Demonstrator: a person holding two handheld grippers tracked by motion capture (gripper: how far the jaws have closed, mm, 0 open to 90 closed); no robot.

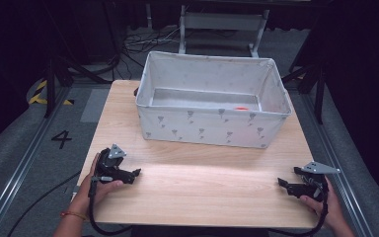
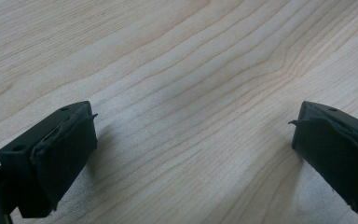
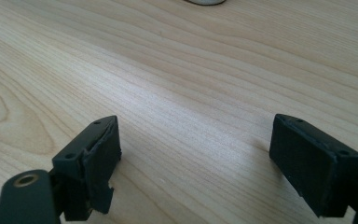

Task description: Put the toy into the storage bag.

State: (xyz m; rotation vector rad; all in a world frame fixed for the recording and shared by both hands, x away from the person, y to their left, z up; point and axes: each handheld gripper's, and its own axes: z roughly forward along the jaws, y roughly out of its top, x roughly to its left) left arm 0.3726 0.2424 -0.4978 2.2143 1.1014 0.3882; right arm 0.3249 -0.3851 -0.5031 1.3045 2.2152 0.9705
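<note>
Left gripper low at near-left of wooden table, jaws released, bare wood between them; right gripper low at near-right, jaws likewise spread wide on nothing, well apart from the left. White fabric storage bin with small grey print standing at far centre of table, a small orange object lying on its floor toward the right, too small to identify. Open wood between grippers and bin, near wall of bin between grippers and orange object; dark floor, cables and a marked "4" off left of table.

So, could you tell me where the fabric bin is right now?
In the high view the fabric bin stands on the far half of the wooden table, roughly centred, beyond both grippers.
</note>
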